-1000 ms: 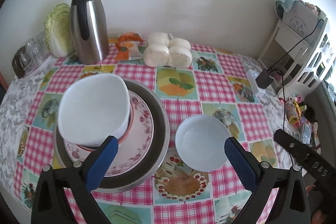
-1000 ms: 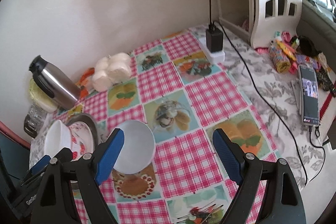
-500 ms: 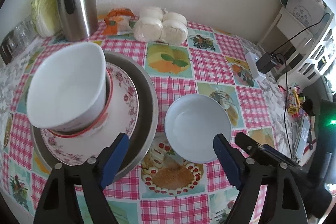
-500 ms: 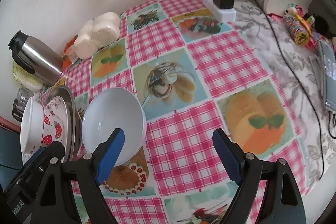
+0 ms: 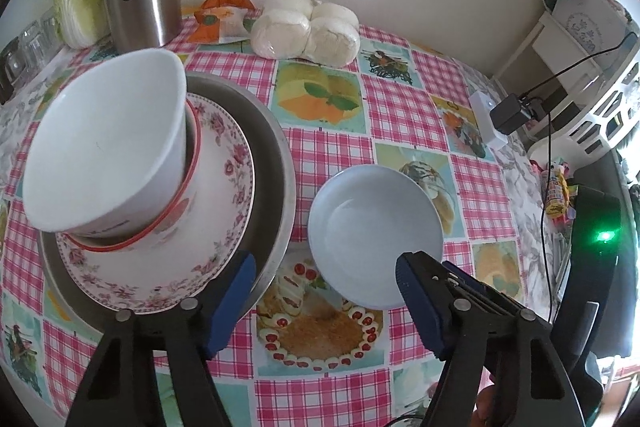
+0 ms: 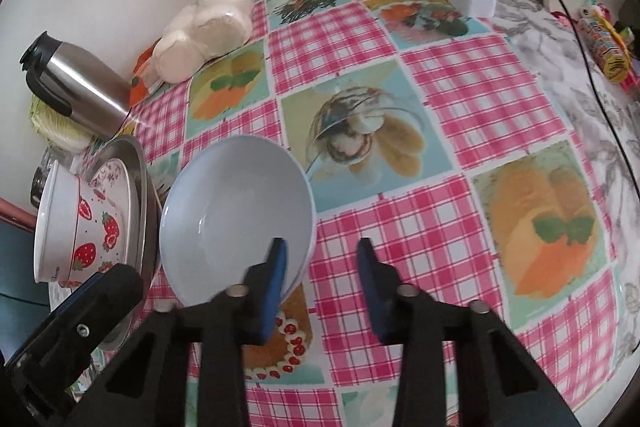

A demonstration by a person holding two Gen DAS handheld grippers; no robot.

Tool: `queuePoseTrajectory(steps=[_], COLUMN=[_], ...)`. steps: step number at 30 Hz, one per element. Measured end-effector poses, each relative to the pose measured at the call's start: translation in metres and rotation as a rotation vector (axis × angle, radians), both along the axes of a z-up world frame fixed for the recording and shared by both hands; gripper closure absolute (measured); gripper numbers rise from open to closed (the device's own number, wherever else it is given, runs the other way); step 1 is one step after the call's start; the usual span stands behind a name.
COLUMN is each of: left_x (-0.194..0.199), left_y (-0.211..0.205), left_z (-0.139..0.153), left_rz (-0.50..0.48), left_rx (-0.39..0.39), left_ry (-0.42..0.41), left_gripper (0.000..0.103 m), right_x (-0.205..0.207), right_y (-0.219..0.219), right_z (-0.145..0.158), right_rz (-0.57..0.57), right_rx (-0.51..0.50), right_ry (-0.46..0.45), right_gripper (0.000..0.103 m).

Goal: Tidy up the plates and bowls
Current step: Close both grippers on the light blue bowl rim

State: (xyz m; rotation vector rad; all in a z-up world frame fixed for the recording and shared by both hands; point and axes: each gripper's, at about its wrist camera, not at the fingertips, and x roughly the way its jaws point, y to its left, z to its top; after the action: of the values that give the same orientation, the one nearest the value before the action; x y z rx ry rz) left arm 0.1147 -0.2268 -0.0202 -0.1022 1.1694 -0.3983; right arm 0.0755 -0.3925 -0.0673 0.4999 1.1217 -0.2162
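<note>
Pale bowl [image 6: 236,211]: stands upright and alone on the checked tablecloth [image 6: 472,99], just beside the right edge of the stacked dishes, not touching them as far as can be seen.
Bowl against right gripper [image 6: 320,271]: the near rim lies between the two fingers; the left finger sits over the inside of the bowl, the right finger outside the wall over the cloth.
Right jaws: narrow and closing, straddling the rim; pads not yet seen pressing on it.
Bowl against left gripper [image 5: 324,291]: bowl lies ahead and toward its right finger; the metal tray [image 5: 276,155] edge lies by its left finger.
Left jaws: fairly wide and closing, nothing between the pads.
Nearer hand: the right, judged; it is already at the rim.
Stack: white bowl [image 5: 108,143] tilted in a strawberry bowl [image 6: 80,231], on a flowered plate [image 5: 224,195], on the tray.
Round form: no long axis; any rim point serves.
Coming move, judged: pinch the rim, lift, carry left onto the stack.
Risk, judged: tilted top bowl gives a poor seat.
</note>
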Motion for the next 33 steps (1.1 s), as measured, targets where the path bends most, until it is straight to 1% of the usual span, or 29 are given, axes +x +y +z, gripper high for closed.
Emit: queuePoseTrajectory(steps=[1, 4, 9, 14, 18, 20, 21, 25, 27, 28, 29, 31, 33], left_x=[0.0, 0.0, -0.001, -0.001, 0.0, -0.001, -0.001, -0.002, -0.002, -0.001, -0.001, 0.001, 0.001], left_y=[0.0, -0.002, -0.006, -0.01, -0.013, -0.015, -0.016, -0.022, -0.024, -0.026, -0.028, -0.033, -0.037], left_z=[-0.001, -0.001, -0.004, -0.008, -0.011, -0.012, -0.013, -0.016, -0.019, -0.022, -0.026, -0.036, -0.043], left_rz=[0.0, -0.005, -0.016, -0.024, -0.031, -0.038, -0.041, -0.056, -0.064, -0.068, -0.069, -0.069, -0.074], left_rx=[-0.004, -0.007, -0.006, -0.002, 0.002, 0.011, 0.008, 0.012, 0.015, 0.018, 0.022, 0.029, 0.038], left_ry=[0.004, 0.005, 0.013, 0.024, 0.033, 0.03, 0.035, 0.044, 0.044, 0.047, 0.054, 0.074, 0.082], left_gripper=[0.028, 0.028, 0.031, 0.031, 0.034, 0.04, 0.041, 0.043, 0.046, 0.049, 0.056, 0.063, 0.067], right_x=[0.0, -0.002, -0.006, -0.007, -0.01, -0.011, -0.012, -0.013, -0.013, -0.013, -0.012, -0.01, -0.009], right_y=[0.0, -0.001, -0.006, -0.011, -0.018, -0.021, -0.024, -0.027, -0.028, -0.027, -0.026, -0.025, -0.023], right_z=[0.001, 0.006, 0.013, 0.013, 0.012, 0.011, 0.01, 0.008, 0.007, 0.007, 0.005, 0.002, -0.002], right_rz=[0.004, 0.008, 0.004, -0.013, -0.028, -0.039, -0.048, -0.062, -0.064, -0.062, -0.059, -0.053, -0.049], right_rx=[0.005, 0.002, 0.002, -0.022, -0.014, -0.007, -0.005, 0.003, 0.005, 0.006, 0.01, 0.022, 0.028], right_ry=[-0.009, -0.032, -0.051, -0.043, -0.043, -0.041, -0.038, -0.033, -0.028, -0.026, -0.021, -0.014, -0.004], right_gripper=[0.08, 0.088, 0.09, 0.09, 0.09, 0.09, 0.09, 0.09, 0.09, 0.09, 0.09, 0.09, 0.09])
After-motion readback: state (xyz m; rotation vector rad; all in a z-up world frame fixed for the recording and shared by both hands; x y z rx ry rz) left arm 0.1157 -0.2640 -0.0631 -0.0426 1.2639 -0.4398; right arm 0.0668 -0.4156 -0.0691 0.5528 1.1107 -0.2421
